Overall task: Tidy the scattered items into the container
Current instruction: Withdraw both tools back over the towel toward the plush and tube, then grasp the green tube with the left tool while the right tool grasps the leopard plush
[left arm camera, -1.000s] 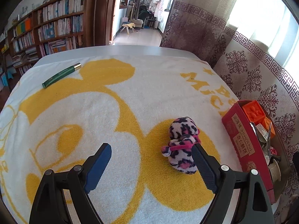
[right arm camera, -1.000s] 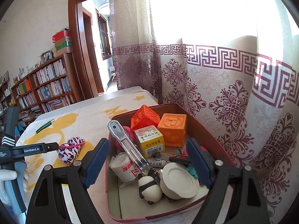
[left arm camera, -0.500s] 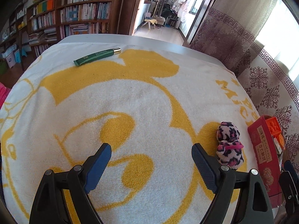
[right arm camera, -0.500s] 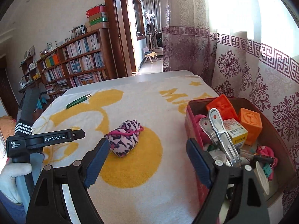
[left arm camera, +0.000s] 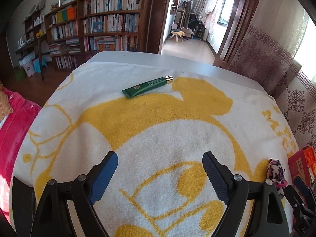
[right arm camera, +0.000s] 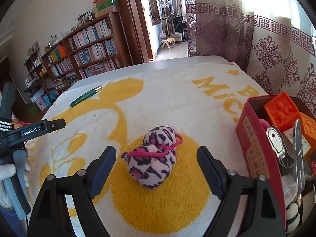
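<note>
Inspection of the work surface: a white terry towel with a yellow cartoon print [left arm camera: 158, 138] covers the grey table [left arm camera: 177, 59].

Left gripper [left arm camera: 160, 175], black with blue ribbed pads: jaws stand wide apart with nothing between them, only bare towel below. Well beyond it, toward the far edge, lies a slim green plastic tube with a gold cap [left arm camera: 147, 86]. In the left wrist view its long axis runs diagonally, cap end pointing far-right and flat crimped end near-left. It lies flat on the towel, apart from every other item.

Right gripper [right arm camera: 156, 169], same build: jaws likewise spread wide and gripping nothing. A small plush toy in pink, white and black leopard print, bound with a pink elastic cord [right arm camera: 152, 158], lies on a yellow disc of the print, framed between the two pads but touched by neither. Its long axis runs from near-left to far-right in the right wrist view.

A red rectangular box with a printed label on its side [right arm camera: 254, 148] stands at the right edge of the towel, just right of the plush toy. Inside show two orange embossed cubes [right arm camera: 282, 112], a metal tool [right arm camera: 276, 140] and other small items too crowded to identify.

At the left of the right wrist view, a white-gloved hand [right arm camera: 7, 175] holds the left gripper's handle.
</note>
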### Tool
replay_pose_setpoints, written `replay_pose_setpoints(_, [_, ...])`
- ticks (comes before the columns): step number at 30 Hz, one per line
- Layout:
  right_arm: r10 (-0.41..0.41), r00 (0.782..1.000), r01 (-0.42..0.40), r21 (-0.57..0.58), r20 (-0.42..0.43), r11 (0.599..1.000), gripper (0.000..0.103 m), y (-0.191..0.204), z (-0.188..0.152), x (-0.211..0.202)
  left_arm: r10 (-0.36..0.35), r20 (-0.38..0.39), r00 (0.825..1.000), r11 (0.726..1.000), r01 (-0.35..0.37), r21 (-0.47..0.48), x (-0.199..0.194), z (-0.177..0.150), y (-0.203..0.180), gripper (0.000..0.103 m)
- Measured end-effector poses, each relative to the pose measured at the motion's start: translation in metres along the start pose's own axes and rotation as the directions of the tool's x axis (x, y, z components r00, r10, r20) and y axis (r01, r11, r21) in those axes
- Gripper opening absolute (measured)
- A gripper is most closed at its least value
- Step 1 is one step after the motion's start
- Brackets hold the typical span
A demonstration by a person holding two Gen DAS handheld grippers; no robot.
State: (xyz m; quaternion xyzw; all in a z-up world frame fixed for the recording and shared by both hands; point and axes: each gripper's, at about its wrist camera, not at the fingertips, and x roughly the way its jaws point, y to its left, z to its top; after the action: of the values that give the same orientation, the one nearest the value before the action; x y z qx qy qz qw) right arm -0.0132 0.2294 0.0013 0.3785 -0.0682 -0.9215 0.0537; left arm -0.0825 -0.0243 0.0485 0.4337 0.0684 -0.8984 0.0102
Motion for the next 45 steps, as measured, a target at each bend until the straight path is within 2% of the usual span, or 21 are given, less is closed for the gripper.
replay_pose_setpoints(8, [0.023,1.000,-0.023,0.024,-0.003,0.999,0.087,-0.008,-0.003,0.004,0.087,0.034,0.996,0.991,-0.090,0.102,0.044,0.062,0.012,0.089])
replay_pose_setpoints(11, [0.033,0.999,-0.032,0.047,-0.007,0.998,0.087,-0.013,-0.003,0.004,0.106,0.023,0.994,0.986,-0.108,0.124,0.065,0.079,0.011,0.089])
replay_pose_setpoints(15, [0.039,0.999,-0.039,0.056,-0.004,0.998,0.087,-0.015,-0.004,0.005,0.084,0.017,0.996,0.977,-0.086,0.195,0.088,0.093,-0.001,0.089])
replay_pose_setpoints(20, [0.050,0.998,-0.048,0.061,-0.032,0.997,0.087,-0.016,-0.004,0.011,0.098,0.041,0.994,0.952,-0.106,0.288,0.114,0.108,-0.017,0.089])
replay_pose_setpoints(23, [0.050,0.998,-0.047,0.071,-0.049,0.996,0.087,-0.018,-0.005,0.014,0.070,0.031,0.997,0.943,-0.076,0.325,0.128,0.112,-0.024,0.089])
replay_pose_setpoints(25, [0.049,0.997,-0.044,0.081,-0.066,0.996,0.087,-0.020,-0.005,0.017,0.060,0.008,0.998,0.938,-0.059,0.342,0.139,0.115,-0.028,0.082])
replay_pose_setpoints(27, [0.054,0.996,-0.047,0.089,-0.077,0.995,0.087,-0.021,-0.005,0.019,0.066,-0.043,0.997,0.937,-0.047,0.347,0.155,0.117,-0.031,0.051])
replay_pose_setpoints(31, [0.056,0.995,-0.049,0.084,-0.086,0.995,0.087,-0.019,-0.006,0.020,0.042,-0.034,0.999,0.949,-0.029,0.315,0.166,0.122,-0.030,0.046])
replay_pose_setpoints(33, [0.057,0.994,-0.050,0.080,-0.093,0.996,0.087,-0.018,-0.006,0.022,0.024,-0.032,0.999,0.950,-0.013,0.311,0.167,0.122,-0.032,0.031])
replay_pose_setpoints(35, [0.058,0.994,-0.051,0.079,-0.095,0.996,0.087,-0.017,-0.006,0.023,0.034,-0.024,0.999,0.946,-0.024,0.323,0.167,0.122,-0.037,0.022])
replay_pose_setpoints(38, [0.061,0.994,-0.053,0.084,-0.095,0.995,0.087,-0.018,-0.006,0.022,0.049,-0.007,0.999,0.946,-0.045,0.321,0.160,0.119,-0.040,0.020])
replay_pose_setpoints(45, [0.064,0.994,-0.056,0.100,-0.085,0.993,0.087,-0.021,-0.006,0.021,0.016,0.032,0.999,0.962,-0.024,0.273,0.114,0.109,-0.037,0.020])
